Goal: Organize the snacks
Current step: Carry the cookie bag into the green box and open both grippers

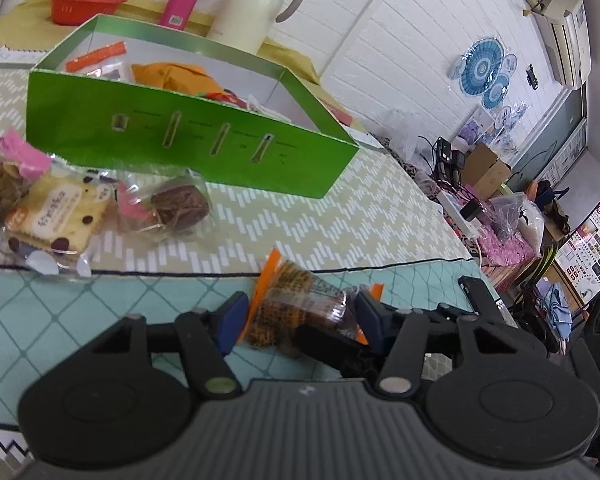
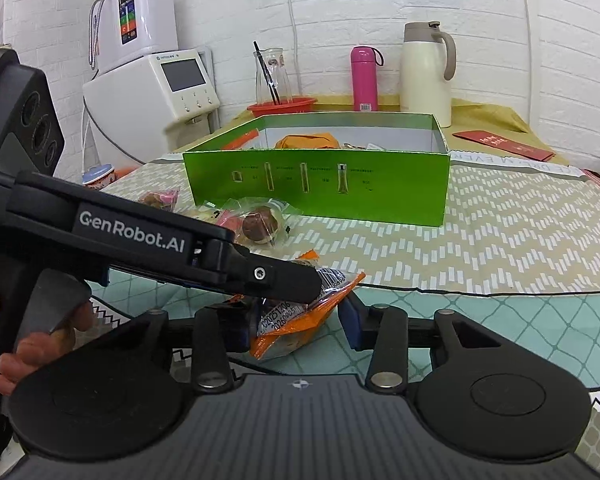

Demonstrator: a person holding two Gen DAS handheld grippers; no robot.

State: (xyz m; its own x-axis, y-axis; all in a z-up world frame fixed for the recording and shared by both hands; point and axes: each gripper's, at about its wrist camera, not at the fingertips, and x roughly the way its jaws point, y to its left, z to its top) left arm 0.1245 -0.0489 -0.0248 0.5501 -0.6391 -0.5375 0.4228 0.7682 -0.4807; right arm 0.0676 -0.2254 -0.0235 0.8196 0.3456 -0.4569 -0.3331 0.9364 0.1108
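On the left gripper (image 2: 320, 280), white letters say "GenRobot.AI". It pinches the orange snack pack (image 2: 296, 320), printed 20251206, over the blue cloth. The right gripper (image 2: 296, 330) sits open around it. Behind stands the green box (image 2: 316, 188).

White painted brick wall (image 2: 380, 4); wall-mounted air conditioner (image 1: 566, 40); blue patterned plates (image 1: 482, 66) hung on wall; white water dispenser (image 2: 148, 76); table with chevron-patterned cloth (image 2: 520, 232); cluttered side surface (image 1: 488, 184).
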